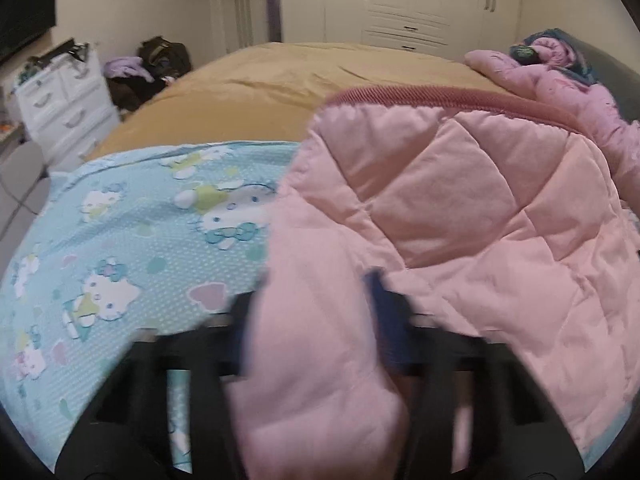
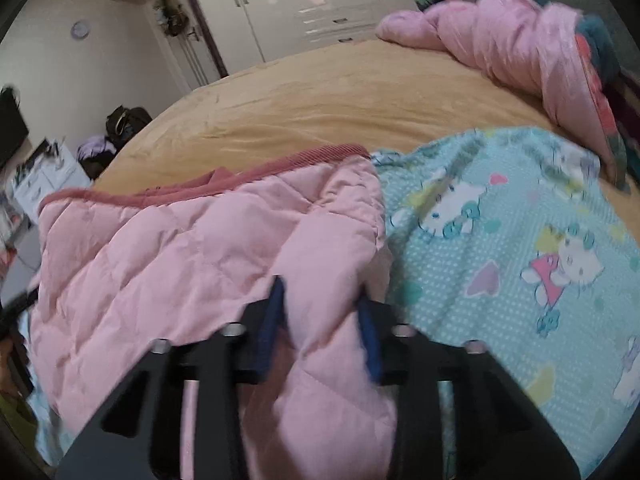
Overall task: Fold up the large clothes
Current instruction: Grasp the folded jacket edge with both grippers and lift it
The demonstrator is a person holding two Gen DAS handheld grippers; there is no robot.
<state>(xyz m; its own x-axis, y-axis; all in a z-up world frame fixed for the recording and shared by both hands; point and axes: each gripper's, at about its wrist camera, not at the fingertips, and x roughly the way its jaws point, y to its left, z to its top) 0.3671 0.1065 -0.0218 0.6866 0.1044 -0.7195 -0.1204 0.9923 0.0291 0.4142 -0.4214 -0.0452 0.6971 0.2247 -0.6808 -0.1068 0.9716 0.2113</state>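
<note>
Pink quilted jacket (image 1: 440,200), pinched by left tongs (image 1: 312,300), right tongs (image 2: 320,312)

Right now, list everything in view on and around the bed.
quilted jacket: one, pale pink with darker ribbed hem, on the cartoon sheet
cartoon cat sheet: one, light blue, near end of bed
bedspread: one, tan, across the bed
puffy coat: one, pink, far right corner
wardrobe: one, white, far wall
drawer unit: one, white, left of bed
left gripper: black, shut on jacket fabric
right gripper: black, shut on jacket fabric
</note>
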